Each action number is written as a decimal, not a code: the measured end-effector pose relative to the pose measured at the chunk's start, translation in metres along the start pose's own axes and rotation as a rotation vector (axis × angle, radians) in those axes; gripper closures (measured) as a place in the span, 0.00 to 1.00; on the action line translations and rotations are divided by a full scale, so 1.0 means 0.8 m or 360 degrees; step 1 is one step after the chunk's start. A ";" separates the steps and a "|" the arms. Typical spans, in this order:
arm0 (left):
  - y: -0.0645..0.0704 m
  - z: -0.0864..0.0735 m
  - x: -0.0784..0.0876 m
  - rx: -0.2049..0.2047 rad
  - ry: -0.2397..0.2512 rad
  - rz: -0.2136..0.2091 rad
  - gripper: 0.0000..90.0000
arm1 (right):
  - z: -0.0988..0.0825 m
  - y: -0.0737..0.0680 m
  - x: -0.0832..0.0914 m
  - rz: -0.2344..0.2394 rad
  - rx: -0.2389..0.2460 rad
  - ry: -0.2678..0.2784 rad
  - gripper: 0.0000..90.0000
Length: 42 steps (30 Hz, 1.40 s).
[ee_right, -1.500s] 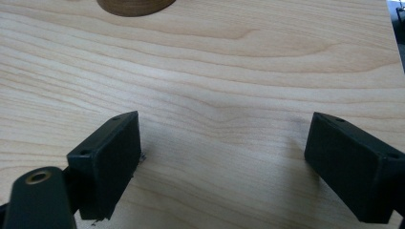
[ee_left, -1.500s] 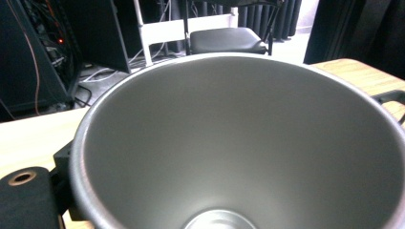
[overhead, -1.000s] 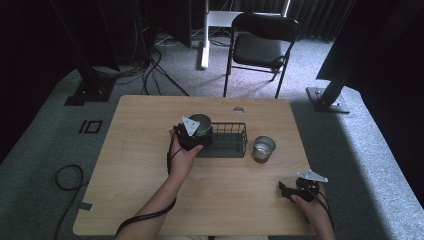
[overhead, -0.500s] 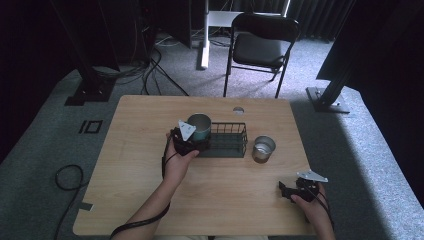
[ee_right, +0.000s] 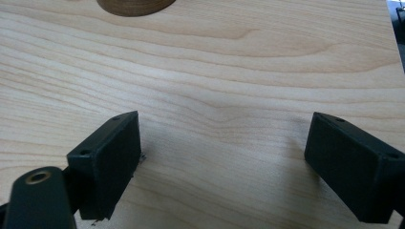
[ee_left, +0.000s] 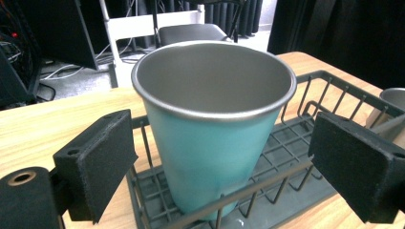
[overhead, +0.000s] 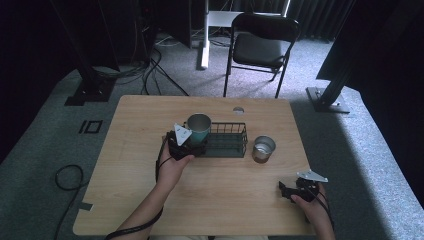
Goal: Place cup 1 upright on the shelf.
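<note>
Teal cup (ee_left: pixel 210 138) stands in the wire basket (overhead: pixel 227 145); left claw (ee_left: pixel 219 162) gapes around it; light, stiff, slick metal, best pinched mid-wall.

Right gripper over bare wood

The right gripper (ee_right: pixel 222 157) has its two black jaws standing wide apart, nothing between them but the pale, grained table (ee_right: pixel 229 86) close beneath. Each jaw ends in a flat, dark pad (ee_right: pixel 107 160) with a small hole near its top corner. Far ahead of the jaws, at the top edge and a little toward the left jaw's side, sits the curved rim of a round brown shape (ee_right: pixel 135 5), too cropped to identify.
</note>
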State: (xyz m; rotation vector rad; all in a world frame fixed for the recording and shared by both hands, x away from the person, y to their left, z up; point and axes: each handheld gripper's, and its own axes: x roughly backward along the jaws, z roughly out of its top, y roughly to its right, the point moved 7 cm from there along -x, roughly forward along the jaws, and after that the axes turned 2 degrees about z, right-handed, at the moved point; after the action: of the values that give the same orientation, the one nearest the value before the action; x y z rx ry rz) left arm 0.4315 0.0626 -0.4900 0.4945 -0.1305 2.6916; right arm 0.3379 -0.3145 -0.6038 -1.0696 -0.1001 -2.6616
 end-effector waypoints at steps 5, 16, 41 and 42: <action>-0.006 -0.006 0.008 -0.0001 -0.0009 -0.0009 0.11 | 0.000 0.000 0.000 0.0000 0.0000 0.0000 0.13; -0.013 -0.018 0.028 -0.0005 -0.0007 -0.0045 0.11 | 0.000 0.000 0.000 0.0000 0.0001 -0.0001 0.13; -0.027 -0.082 0.065 -0.0039 -0.0093 -0.0122 0.11 | 0.000 0.000 0.000 0.0000 0.0002 -0.0001 0.13; -0.029 -0.085 0.066 -0.0049 -0.0104 -0.0120 0.11 | 0.000 0.000 0.000 0.0000 0.0002 -0.0001 0.13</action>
State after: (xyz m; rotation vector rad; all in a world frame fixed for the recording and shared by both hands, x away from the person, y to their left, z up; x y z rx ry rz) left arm 0.3734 0.1147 -0.5343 0.5667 -0.1679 2.5973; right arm 0.3379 -0.3145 -0.6037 -1.0704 -0.1016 -2.6608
